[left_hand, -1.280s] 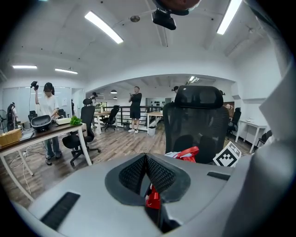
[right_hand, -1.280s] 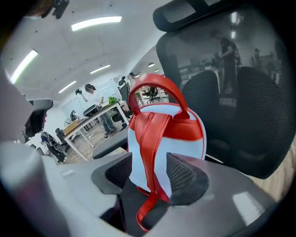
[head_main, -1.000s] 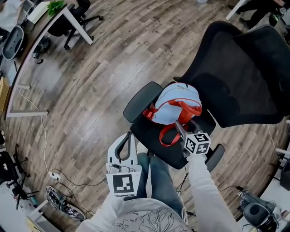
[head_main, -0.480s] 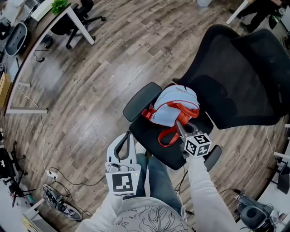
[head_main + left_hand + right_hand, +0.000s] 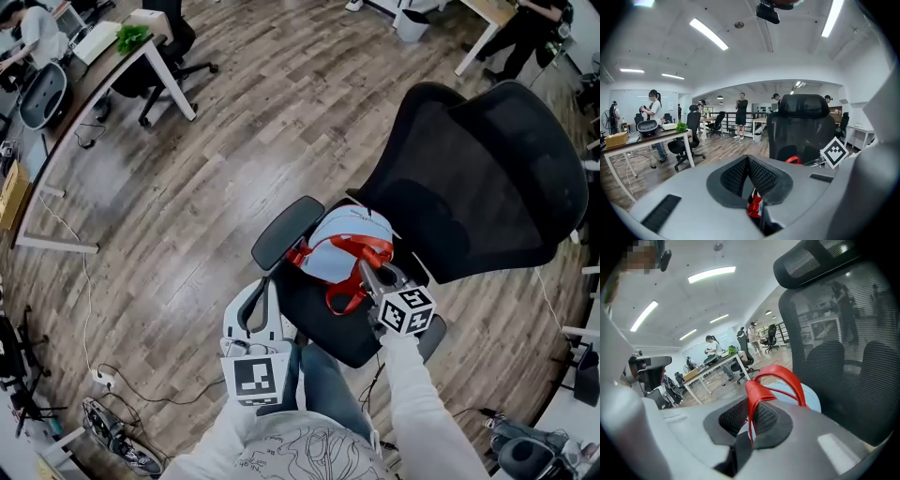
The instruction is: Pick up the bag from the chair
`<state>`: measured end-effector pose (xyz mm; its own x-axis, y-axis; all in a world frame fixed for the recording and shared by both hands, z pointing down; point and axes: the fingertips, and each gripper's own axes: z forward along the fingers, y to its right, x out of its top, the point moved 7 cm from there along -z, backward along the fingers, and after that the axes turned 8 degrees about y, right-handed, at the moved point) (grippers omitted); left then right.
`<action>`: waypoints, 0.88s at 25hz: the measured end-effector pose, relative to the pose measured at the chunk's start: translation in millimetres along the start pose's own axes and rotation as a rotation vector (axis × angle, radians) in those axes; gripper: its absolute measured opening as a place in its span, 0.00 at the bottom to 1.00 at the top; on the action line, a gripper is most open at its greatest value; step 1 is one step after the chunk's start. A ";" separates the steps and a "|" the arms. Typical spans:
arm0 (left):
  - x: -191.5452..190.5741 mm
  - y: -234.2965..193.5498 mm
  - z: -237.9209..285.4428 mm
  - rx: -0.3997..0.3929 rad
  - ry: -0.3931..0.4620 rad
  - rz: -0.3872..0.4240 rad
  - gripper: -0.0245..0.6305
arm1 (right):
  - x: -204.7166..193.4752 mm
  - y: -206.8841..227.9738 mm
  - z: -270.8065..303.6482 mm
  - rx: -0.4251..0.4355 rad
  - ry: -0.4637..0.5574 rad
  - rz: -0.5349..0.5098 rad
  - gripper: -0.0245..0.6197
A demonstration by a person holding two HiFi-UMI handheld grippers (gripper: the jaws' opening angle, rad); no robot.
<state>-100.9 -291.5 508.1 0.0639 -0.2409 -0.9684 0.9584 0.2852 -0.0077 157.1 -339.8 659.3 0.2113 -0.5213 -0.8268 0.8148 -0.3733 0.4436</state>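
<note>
A light blue bag (image 5: 339, 242) with red handles (image 5: 352, 251) lies on the seat of a black office chair (image 5: 483, 183). My right gripper (image 5: 368, 274) is shut on one red handle (image 5: 761, 380), and the strap runs down between its pads (image 5: 765, 417). The blue bag body (image 5: 812, 399) sits just beyond the jaws. My left gripper (image 5: 254, 309) hangs shut and empty by the seat's front left, near the armrest (image 5: 286, 223). In the left gripper view the pads (image 5: 758, 174) meet, and the chair back (image 5: 801, 126) stands ahead.
The chair's tall mesh back (image 5: 848, 343) rises close behind the bag. A second armrest (image 5: 431, 337) is by my right wrist. Desks (image 5: 141, 47) and other chairs (image 5: 42, 89) stand at the far left, people (image 5: 741, 112) further off. Cables (image 5: 94, 375) lie on the wood floor.
The head view has shifted, so the chair sits lower in frame. My right gripper has stayed shut on the red handle; the left gripper has barely moved.
</note>
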 end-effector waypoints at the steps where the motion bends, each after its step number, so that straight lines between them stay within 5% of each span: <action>1: 4.0 0.7 -0.2 0.001 0.013 -0.001 0.05 | 1.7 -2.1 -0.8 0.003 0.005 0.006 0.08; 14: 54.4 -12.0 -10.6 0.043 0.129 0.027 0.05 | 87.8 -50.9 -47.7 -0.061 0.232 -0.032 0.08; 22: 106.2 -11.7 -18.4 0.035 0.226 0.023 0.05 | 172.4 -105.4 -93.0 -0.107 0.421 -0.177 0.08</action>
<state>-110.4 -303.3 400.8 0.0253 -0.0198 -0.9995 0.9668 0.2549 0.0195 157.9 -318.9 437.8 0.2466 -0.0919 -0.9648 0.9046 -0.3355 0.2631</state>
